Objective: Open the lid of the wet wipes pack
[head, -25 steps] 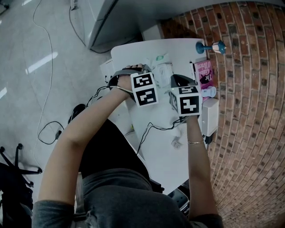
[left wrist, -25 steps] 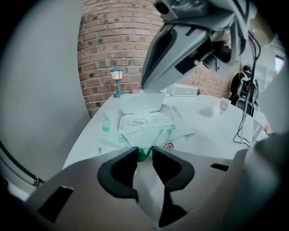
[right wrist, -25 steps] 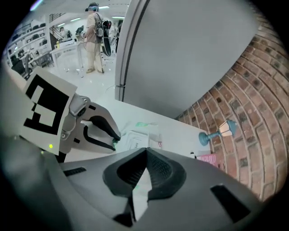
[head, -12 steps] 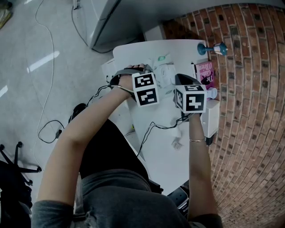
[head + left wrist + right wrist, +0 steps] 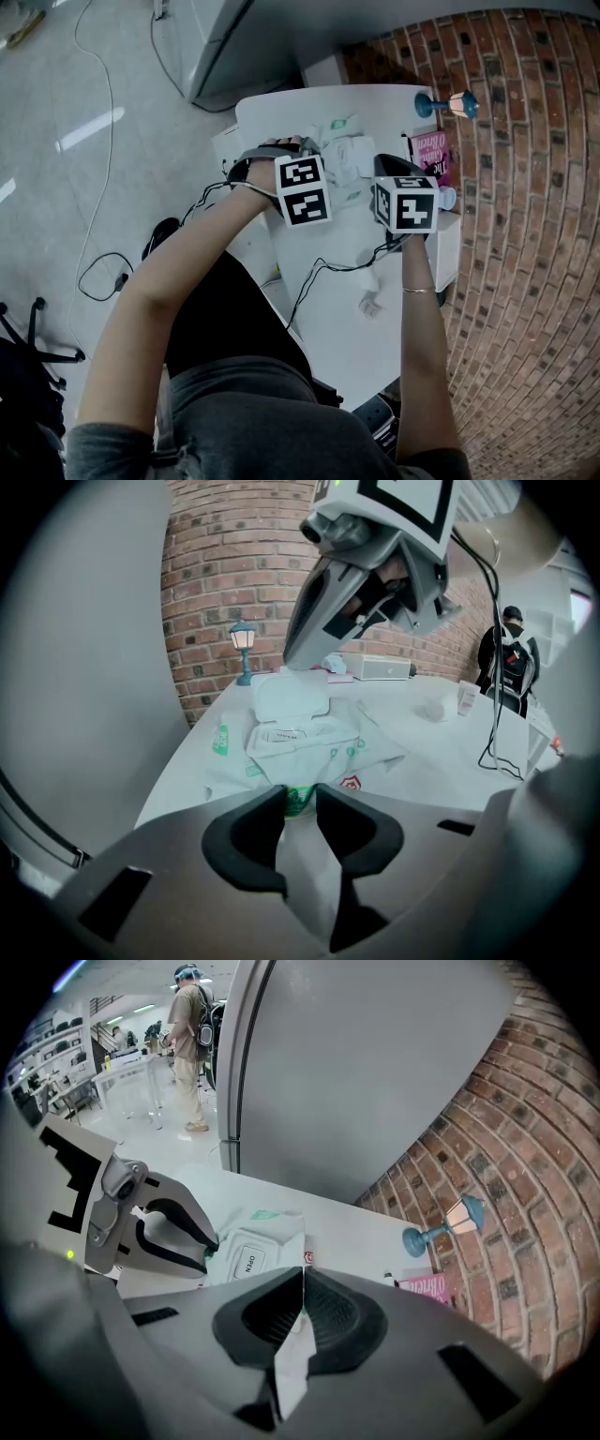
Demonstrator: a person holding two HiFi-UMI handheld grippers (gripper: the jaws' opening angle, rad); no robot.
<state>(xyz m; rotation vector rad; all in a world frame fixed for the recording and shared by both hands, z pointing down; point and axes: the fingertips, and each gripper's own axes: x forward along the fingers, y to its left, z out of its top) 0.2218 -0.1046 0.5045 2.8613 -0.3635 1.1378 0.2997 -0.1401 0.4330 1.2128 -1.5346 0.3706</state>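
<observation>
The wet wipes pack [image 5: 300, 747] lies on the white table [image 5: 328, 319], white with green print. Its white lid [image 5: 292, 695] stands flipped up at the far side, above the labelled opening [image 5: 286, 735]. My left gripper [image 5: 300, 803] is shut on the pack's near green edge. My right gripper [image 5: 302, 1283] hovers above and to the right of the pack with nothing between its jaws; they are almost together and just opening. The head view shows the pack [image 5: 349, 159] between the left gripper [image 5: 319, 178] and the right gripper [image 5: 389, 173]. In the left gripper view the right gripper [image 5: 292, 660] hangs over the lid.
A teal lamp figurine [image 5: 445, 103] stands at the table's far right by the brick wall. Beside it lie a pink book [image 5: 431, 155], a small bottle [image 5: 446, 195] and a white box [image 5: 442, 244]. A black cable [image 5: 328, 267] crosses the table. A person [image 5: 192, 1044] stands far off.
My right gripper has moved to the right, off the pack and toward the pink book. The left gripper has kept still on the pack's edge.
</observation>
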